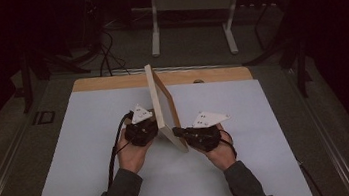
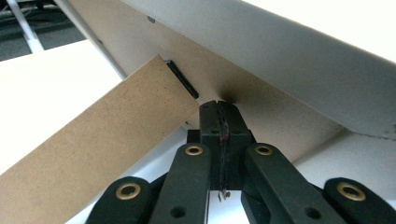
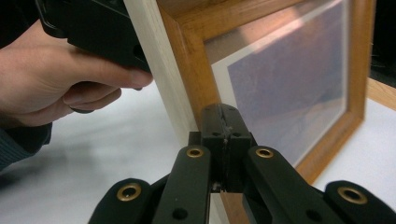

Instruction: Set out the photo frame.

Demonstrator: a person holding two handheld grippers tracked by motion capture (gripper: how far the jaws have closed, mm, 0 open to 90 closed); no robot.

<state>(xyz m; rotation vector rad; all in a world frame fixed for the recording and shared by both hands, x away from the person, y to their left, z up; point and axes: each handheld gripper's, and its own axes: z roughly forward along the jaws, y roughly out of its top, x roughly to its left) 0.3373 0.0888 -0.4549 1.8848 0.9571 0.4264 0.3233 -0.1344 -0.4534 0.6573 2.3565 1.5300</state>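
A wooden picture frame (image 1: 162,104) stands on its edge in the middle of the white tabletop (image 1: 84,159), tilted. My left gripper (image 1: 155,129) is behind it, jaws shut with nothing between them. In the left gripper view its tips (image 2: 218,105) touch the brown backing board (image 2: 271,116) beside the folded-out cardboard stand leg (image 2: 93,154). My right gripper (image 1: 176,131) is at the front, also shut and empty. In the right gripper view its tips (image 3: 222,109) rest against the orange-brown wood rim (image 3: 189,70) near a corner, next to the glass (image 3: 289,79).
The person's left hand (image 3: 56,79) holds the left gripper behind the frame's pale side edge (image 3: 149,70). A wooden strip (image 1: 110,81) borders the table's far side. Beyond it stand white desk legs (image 1: 155,25) and floor cables (image 1: 106,53).
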